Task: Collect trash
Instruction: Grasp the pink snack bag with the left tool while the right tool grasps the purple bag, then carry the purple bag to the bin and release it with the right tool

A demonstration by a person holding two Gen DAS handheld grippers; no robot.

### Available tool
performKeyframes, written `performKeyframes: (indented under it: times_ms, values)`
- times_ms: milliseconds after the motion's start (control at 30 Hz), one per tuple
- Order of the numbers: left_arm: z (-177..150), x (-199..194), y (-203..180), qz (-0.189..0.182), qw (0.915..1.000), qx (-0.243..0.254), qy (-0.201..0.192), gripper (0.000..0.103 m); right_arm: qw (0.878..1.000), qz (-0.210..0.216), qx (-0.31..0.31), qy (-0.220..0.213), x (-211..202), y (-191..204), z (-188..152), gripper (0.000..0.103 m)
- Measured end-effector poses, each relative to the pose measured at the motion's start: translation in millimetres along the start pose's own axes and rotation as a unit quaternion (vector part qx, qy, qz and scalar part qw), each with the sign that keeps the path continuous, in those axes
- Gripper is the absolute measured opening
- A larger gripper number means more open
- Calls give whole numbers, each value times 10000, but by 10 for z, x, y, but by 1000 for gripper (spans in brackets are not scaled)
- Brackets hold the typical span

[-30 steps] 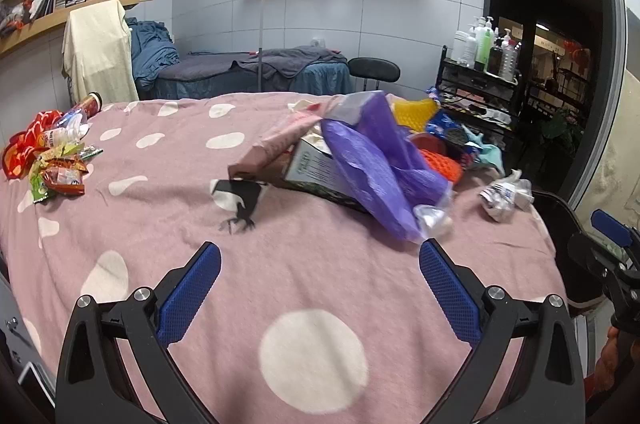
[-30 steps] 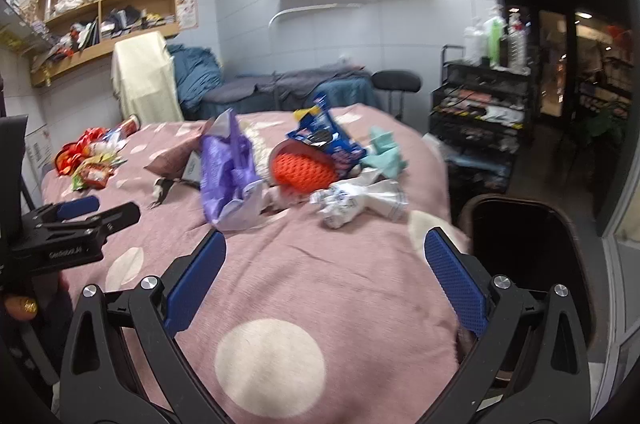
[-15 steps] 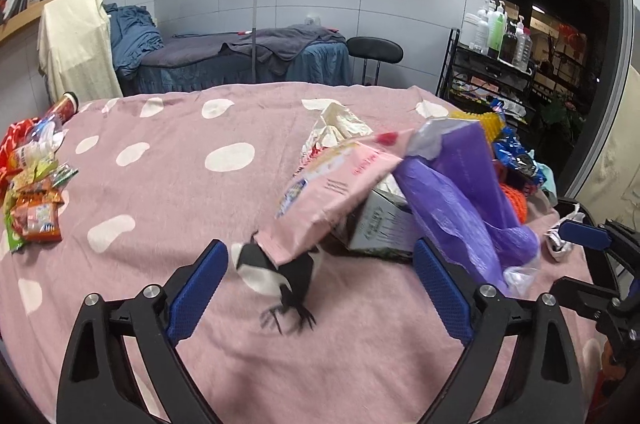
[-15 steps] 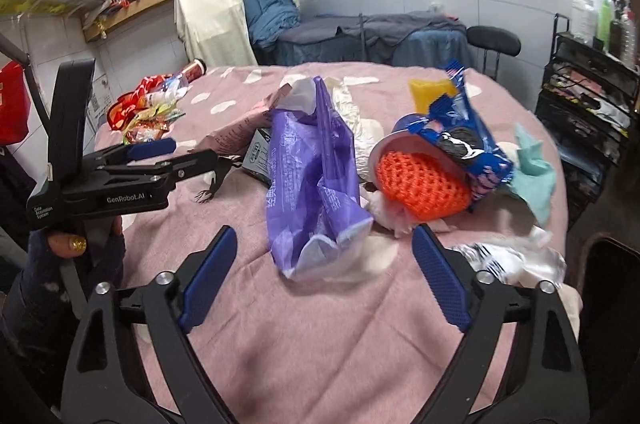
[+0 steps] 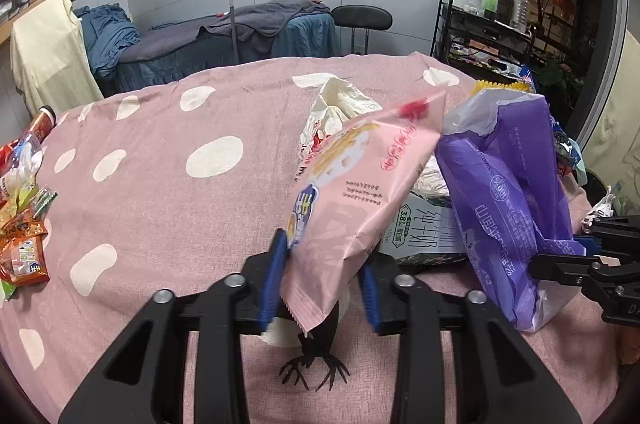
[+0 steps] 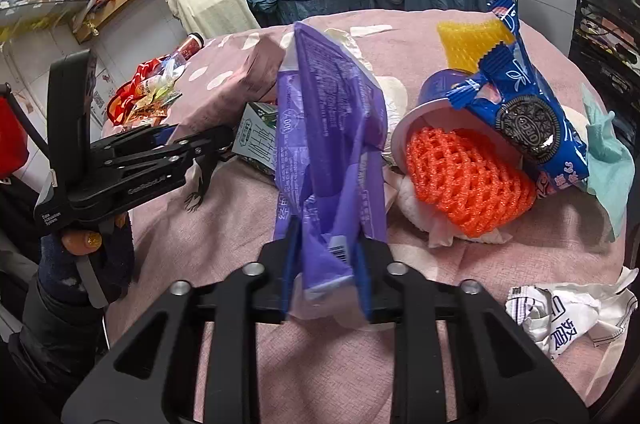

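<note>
On the pink cloth: your trash pile sits on the spotted cloth (image 5: 168, 192), at 12 o'clock from both tongs.
Left gripper (image 5: 322, 278): your jaws have just been closing, and the blue pads now pinch the lower end of the pink bag (image 5: 352, 208).
Pink bag: it tilts up toward 1 o'clock, its top corner touching the purple bag (image 5: 516, 208).
Right gripper (image 6: 326, 264): your jaws have just been closing too, and they now clamp the bottom of the purple bag (image 6: 332, 128).
Purple bag: it stands up from your pads toward 12 o'clock.
Carton (image 5: 424, 228): it lies behind the pink bag, at 1 o'clock from your left gripper.
Cup (image 6: 436, 104): on its side at 2 o'clock from your right gripper, orange net (image 6: 464, 180) spilling from its mouth.
Cookie wrapper (image 6: 520, 100): blue, draped over the cup.
Crumpled paper (image 6: 568, 312): at 3 o'clock from your right gripper, apart from the pile.
Snack packets (image 5: 24, 216): at 9 o'clock from your left gripper, well apart from the pile.
</note>
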State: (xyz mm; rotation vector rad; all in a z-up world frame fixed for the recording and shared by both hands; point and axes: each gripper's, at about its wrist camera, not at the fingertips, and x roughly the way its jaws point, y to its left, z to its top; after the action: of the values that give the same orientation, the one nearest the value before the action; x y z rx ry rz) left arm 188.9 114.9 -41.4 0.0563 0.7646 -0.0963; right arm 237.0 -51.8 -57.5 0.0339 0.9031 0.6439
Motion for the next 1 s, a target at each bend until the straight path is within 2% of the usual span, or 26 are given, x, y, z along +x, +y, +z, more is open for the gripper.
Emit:
performKeyframes:
  times_ms: [100,167,367,467,533,667,833,1000]
  values:
    - [-20,-48,-29,111,9999,7,-85,15,9999,68,-73,-54,-37,41,-14,19]
    - [-33,-114,-15,175,9996,-62,-190,13,9998,134,-92,-121,-81,65,-34,18]
    - [-86,-475,-65,273,9970,-271,-676,12,9982,337,-80,-493,-353,139,-147,18]
    - [-112,-714,-151,153,9948,-359,-945,12,9962,304,-120,-812,-542,167,-211,18]
    - [-135,-867,-233,-11,9921,-392,-1188,12,9943,258,-105,-1032,-697,162,-274,18]
    - [-140,-1028,-460,-318,9890,-407,-1386,12,9888,-59,-81,-1488,-1013,112,-410,18]
    - [-140,-1073,-769,-878,9842,-365,-1493,12,9773,-581,242,-2023,-1467,-137,-615,18]
    - [-76,-964,-1240,-1459,9790,-84,-1421,12,9609,-1282,763,-2332,-1866,-543,-840,18]
